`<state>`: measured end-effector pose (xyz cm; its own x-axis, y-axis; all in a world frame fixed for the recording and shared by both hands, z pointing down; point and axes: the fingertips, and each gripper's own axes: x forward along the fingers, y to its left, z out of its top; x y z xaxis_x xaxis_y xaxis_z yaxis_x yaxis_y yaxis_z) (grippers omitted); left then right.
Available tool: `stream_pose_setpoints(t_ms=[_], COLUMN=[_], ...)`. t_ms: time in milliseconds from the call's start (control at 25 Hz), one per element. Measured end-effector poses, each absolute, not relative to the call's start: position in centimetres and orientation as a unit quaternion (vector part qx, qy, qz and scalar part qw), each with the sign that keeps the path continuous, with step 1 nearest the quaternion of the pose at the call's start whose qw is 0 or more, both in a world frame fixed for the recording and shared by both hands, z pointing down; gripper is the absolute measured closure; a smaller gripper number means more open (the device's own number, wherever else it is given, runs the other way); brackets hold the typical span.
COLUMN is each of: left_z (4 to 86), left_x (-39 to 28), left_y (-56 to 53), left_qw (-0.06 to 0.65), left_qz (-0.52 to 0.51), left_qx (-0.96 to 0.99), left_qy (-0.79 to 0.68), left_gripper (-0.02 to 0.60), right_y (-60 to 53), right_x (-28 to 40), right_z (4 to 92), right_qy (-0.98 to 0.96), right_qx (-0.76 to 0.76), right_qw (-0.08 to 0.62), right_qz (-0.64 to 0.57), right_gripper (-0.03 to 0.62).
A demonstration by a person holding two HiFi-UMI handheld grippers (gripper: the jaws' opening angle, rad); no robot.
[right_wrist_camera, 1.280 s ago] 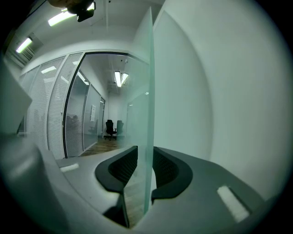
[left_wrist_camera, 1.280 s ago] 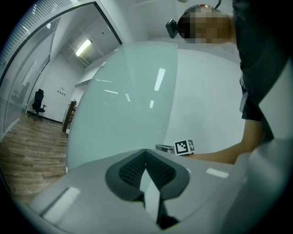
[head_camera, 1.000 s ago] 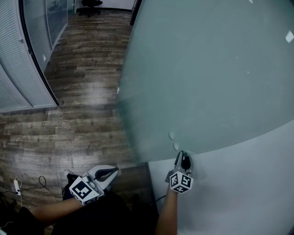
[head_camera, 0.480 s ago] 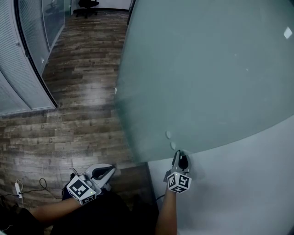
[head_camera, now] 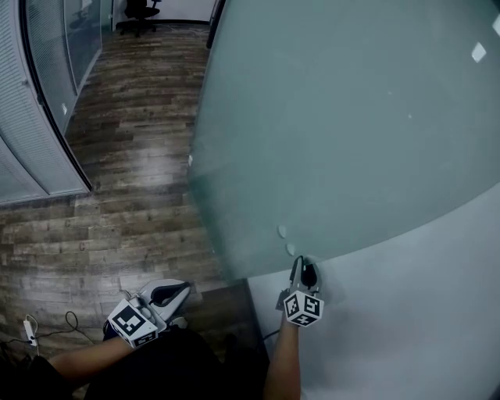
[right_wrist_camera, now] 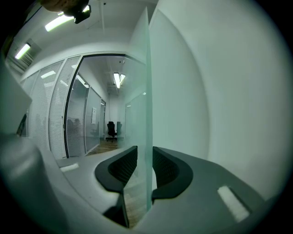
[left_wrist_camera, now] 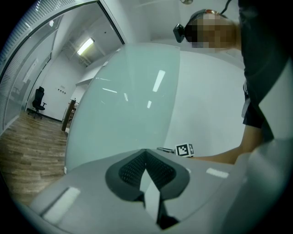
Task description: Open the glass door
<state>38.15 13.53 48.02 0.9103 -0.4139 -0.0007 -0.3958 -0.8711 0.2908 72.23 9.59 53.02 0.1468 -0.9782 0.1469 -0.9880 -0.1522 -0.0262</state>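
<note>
A wood floor (head_camera: 133, 195) runs past a partition (head_camera: 23, 156) to a chair (head_camera: 137, 12). A cable (head_camera: 48, 326) lies on it.

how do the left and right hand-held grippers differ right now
The left hand-held gripper is shut on nothing; the right hand-held gripper clamps the glass door edge. The left hangs clear of the door, over the wood floor; the right sits at the door. Both carry marker cubes.

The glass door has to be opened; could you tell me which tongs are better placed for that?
Right, probably. The right tongs grip the edge of the glass door, ready to swing it; the left tongs are shut, empty and held away from it.
</note>
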Motion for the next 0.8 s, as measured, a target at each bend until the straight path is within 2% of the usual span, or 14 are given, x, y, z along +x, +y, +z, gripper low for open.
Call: stream_pose_setpoints(t_ms=[160, 400, 520, 600, 800], left_z=[48.6, 47.1, 47.3, 47.7, 47.1], left_x=[38.0, 38.7, 38.9, 39.2, 40.3], left_y=[14.0, 15.0, 15.5, 15.9, 17.3], left_qw=[0.151, 0.14, 0.142, 0.145, 0.139], left_qz=[-0.023, -0.044, -0.045, -0.042, -0.065], left_qx=[0.968, 0.973, 0.973, 0.972, 0.975], left_qy=[-0.2, -0.18, -0.177, -0.18, -0.162], left_gripper=[0.581, 0.581, 0.581, 0.581, 0.581], right_y=[10.5, 13.5, 15.1, 16.5, 20.6], right_x=[71.9, 70.2, 68.3, 66.7, 63.0], right_z=[52.4, 49.6, 48.5, 48.0, 46.7], right_qy=[-0.645, -0.637, -0.642, -0.647, -0.648], right_qx=[0.761, 0.77, 0.766, 0.763, 0.762], right_qw=[0.05, 0.026, 0.015, 0.015, 0.001], right_qz=[0.049, 0.034, 0.029, 0.015, -0.002], right_gripper=[0.494, 0.493, 0.523, 0.587, 0.592])
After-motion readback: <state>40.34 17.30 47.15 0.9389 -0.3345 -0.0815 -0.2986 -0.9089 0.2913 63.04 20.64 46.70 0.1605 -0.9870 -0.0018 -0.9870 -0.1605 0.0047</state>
